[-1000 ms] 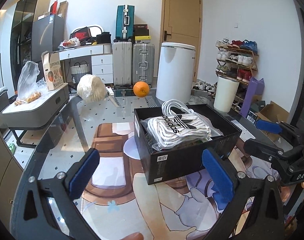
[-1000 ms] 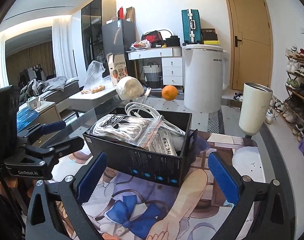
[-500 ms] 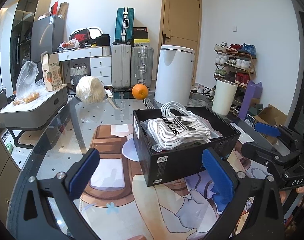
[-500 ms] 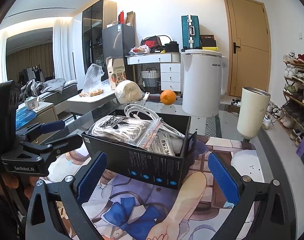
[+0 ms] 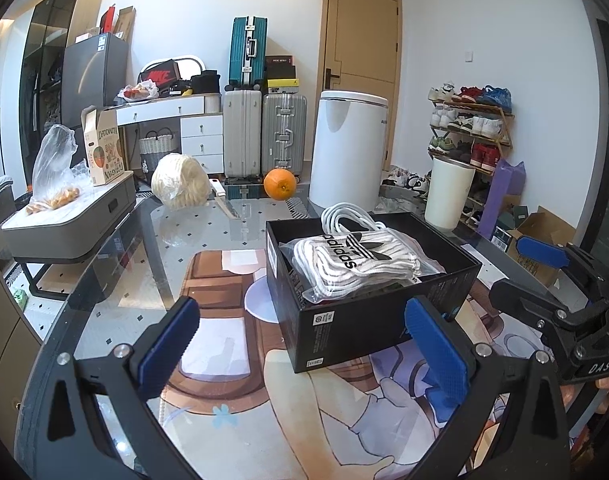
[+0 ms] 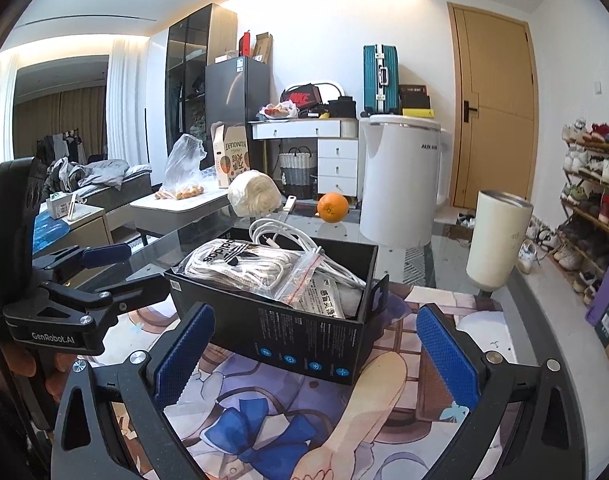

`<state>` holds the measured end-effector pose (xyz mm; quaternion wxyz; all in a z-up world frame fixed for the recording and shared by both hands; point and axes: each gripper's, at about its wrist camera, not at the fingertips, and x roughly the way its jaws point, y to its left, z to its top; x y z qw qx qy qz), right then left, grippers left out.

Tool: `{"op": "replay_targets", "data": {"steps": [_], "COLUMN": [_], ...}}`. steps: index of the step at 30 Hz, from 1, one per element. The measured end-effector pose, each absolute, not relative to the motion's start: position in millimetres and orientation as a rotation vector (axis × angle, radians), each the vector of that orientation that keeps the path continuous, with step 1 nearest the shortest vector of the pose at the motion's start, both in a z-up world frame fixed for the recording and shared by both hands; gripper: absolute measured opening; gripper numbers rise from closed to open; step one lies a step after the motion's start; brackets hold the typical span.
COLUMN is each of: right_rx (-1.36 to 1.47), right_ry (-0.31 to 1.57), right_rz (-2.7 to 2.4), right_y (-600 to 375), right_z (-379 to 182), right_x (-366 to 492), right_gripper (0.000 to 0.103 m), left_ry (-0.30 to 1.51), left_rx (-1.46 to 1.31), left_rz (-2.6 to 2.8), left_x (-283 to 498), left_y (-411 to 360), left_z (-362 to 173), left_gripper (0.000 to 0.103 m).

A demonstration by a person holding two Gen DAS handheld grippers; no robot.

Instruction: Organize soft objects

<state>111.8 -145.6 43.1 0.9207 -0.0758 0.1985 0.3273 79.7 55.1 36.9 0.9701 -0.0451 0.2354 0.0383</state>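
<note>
The black box [image 5: 368, 312] hides the lower part of the bagged white socks [image 5: 356, 264]. Whatever lies beneath them is perhaps more packets, too shadowed to tell. The picture's bottom edge cuts off the left gripper [image 5: 300, 344] frame, and the right gripper [image 6: 316, 344] likewise.

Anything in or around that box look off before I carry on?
Yes: a white cable loops up above the rim of the black box, and the bagged white cords sit heaped above it. Nothing spilled or damaged.

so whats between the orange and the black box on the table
Bare glass tabletop lies between the orange and the black box in both wrist views; nothing sits there.
</note>
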Motion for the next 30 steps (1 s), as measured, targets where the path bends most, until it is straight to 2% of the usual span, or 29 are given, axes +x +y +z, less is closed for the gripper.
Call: {"op": "replay_targets", "data": {"steps": [30], "right_rx": [-0.155], "right_ry": [0.391], "right_rz": [0.666], "right_y": [-146.6], "right_z": [42.9], "right_x": [109.3], "right_gripper": [0.102], "left_ry": [0.458], "left_rx": [-0.093], "left_rz": [0.075], "left_x": [74.6], "left_y": [56.5], "left_z": [37.8], "left_gripper": [0.103]}}
